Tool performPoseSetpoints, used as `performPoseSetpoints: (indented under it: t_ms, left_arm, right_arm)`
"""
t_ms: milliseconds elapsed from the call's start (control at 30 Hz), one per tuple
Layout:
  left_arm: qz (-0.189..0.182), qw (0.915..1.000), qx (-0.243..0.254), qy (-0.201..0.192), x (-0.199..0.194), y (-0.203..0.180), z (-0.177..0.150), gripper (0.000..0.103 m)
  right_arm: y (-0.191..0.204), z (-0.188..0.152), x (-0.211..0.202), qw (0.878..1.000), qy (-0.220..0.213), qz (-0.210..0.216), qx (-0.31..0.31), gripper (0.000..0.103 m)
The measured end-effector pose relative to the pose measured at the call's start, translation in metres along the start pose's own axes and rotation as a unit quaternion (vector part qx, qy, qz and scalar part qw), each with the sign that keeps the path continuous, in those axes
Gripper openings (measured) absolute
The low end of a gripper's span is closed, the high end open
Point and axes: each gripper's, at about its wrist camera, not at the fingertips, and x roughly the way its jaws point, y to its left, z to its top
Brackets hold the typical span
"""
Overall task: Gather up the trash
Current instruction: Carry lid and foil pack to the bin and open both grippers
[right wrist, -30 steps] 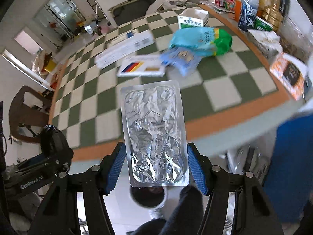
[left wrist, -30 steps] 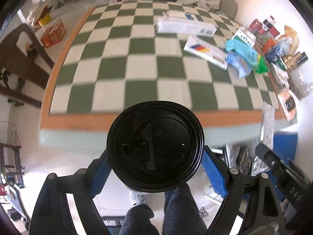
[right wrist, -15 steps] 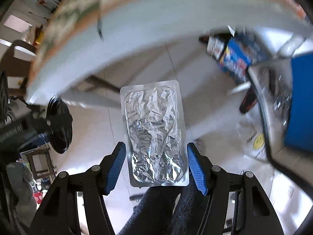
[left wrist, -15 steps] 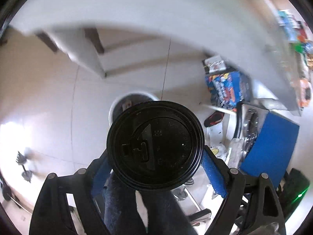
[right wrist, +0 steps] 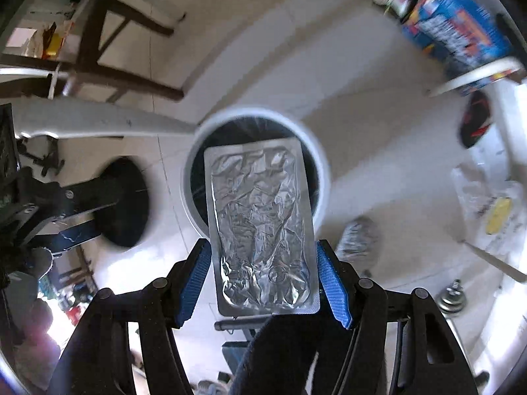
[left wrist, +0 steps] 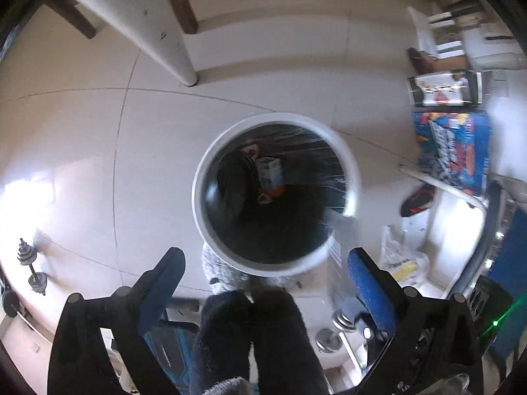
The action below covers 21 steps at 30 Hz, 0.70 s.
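Observation:
A white round trash bin (left wrist: 349, 164) with a black liner stands on the floor below me. Trash lies inside it, with a dark cup shape (left wrist: 234, 177) blurred in it. My left gripper (left wrist: 266, 279) is open and empty just above the bin's near rim. My right gripper (right wrist: 265, 273) is shut on a flat silver foil blister pack (right wrist: 260, 227) and holds it above the bin (right wrist: 321, 161). In the right wrist view the left gripper's arm and the black cup lid (right wrist: 130, 204) show at the left, blurred.
A white table leg (left wrist: 154, 29) and a dark wooden chair (right wrist: 112, 49) stand beyond the bin. A blue printed box (left wrist: 451, 154), shoes and plastic bags (left wrist: 402, 263) lie at the right. Dumbbells (left wrist: 31, 266) lie at the left. My legs are below the grippers.
The left gripper has opened and let go of the black-lidded cup, which has dropped toward the bin. Both grippers have swung further down over the bin. The right still holds the foil pack.

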Motion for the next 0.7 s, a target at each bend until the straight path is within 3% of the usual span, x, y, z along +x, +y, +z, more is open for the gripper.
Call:
performPoseSetpoints:
  t_ms: [33,67,233,333,500,700]
  left_arm:
    - [0.007,1.0,0.0,-0.002,0.003,0.003,-0.001,0.101]
    - [0.016,0.9998,0.002,-0.007,0.004,0.006,-0.002,0.101]
    - [0.089,0.9942,0.026,-0.054,-0.012,0.011,-0.018,0.101]
    - [0.11,0.9907,0.041,-0.068,-0.025,0.008,-0.03,0.101]
    - [0.123,0.9878,0.063,-0.071,-0.043,0.004,-0.048,0.101]
    - [0.129,0.9858,0.071,-0.081,-0.076,-0.006,-0.069,0.101]
  right_arm:
    - [-0.001,0.0,0.008,1.0,0.004,-0.001,-0.005,0.094]
    - [-0.002,0.0,0.016,1.0,0.005,-0.002,-0.011,0.102]
    - [-0.007,-0.003,0.022,0.999,0.002,-0.045,-0.021,0.102]
    - [-0.007,-0.003,0.013,0.996,-0.008,-0.085,-0.03,0.103]
    - [-0.006,-0.002,-0.011,0.99,-0.021,-0.135,-0.044,0.103]
    - [0.007,-0.009,-0.049,0.987,-0.038,-0.149,-0.054,0.103]
